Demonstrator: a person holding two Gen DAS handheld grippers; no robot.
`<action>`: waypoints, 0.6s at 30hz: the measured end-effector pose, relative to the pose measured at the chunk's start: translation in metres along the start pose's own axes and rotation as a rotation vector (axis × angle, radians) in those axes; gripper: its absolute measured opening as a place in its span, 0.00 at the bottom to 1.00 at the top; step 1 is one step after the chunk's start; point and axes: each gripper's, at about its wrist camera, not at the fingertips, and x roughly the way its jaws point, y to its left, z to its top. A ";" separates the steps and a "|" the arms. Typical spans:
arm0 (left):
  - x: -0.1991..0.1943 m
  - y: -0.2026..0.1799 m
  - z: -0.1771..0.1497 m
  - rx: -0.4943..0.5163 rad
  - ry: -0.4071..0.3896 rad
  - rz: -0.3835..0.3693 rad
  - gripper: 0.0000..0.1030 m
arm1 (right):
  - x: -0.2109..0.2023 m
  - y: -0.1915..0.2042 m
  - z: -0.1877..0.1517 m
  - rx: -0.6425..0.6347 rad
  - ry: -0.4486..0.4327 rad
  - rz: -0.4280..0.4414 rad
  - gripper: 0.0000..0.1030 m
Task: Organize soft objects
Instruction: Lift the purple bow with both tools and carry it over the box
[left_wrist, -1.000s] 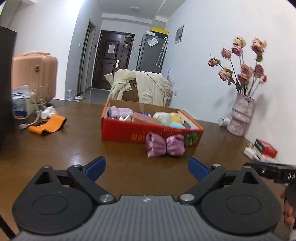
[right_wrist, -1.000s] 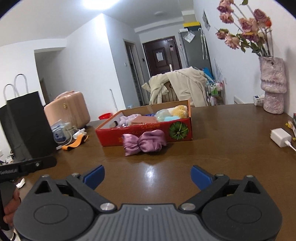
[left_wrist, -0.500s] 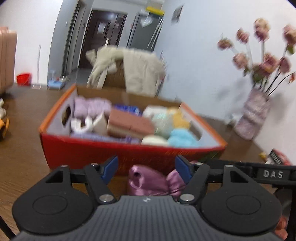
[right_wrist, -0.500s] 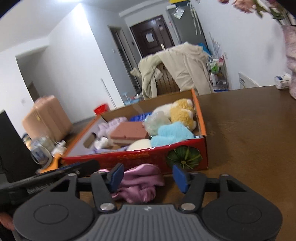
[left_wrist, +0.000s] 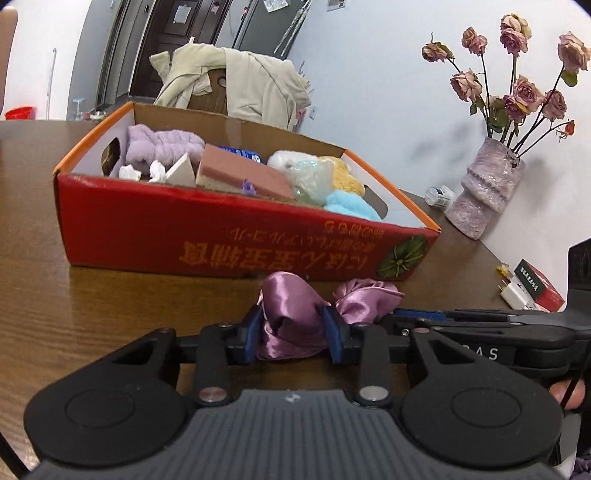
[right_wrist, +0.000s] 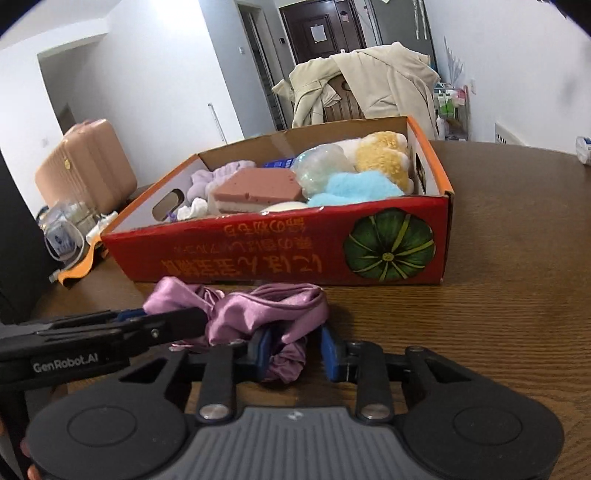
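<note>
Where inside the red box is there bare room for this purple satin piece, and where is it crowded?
Inside the red box, bare floor shows in the corner beside the blue plush, and some near the handle cutout. The middle is crowded: pink sponge, clear bag, yellow plush.

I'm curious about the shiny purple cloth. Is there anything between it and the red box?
Nothing. In both wrist views only a narrow strip of bare wooden table separates the purple satin cloth from the red box.
</note>
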 end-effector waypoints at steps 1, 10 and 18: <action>-0.001 -0.002 0.000 0.008 0.002 0.002 0.35 | -0.001 0.002 -0.001 -0.015 0.000 -0.006 0.27; -0.004 -0.010 0.000 0.049 0.002 0.013 0.21 | -0.007 0.030 -0.007 -0.172 -0.039 -0.053 0.06; -0.105 -0.046 -0.014 0.051 -0.144 0.015 0.16 | -0.110 0.050 -0.022 -0.101 -0.230 0.070 0.05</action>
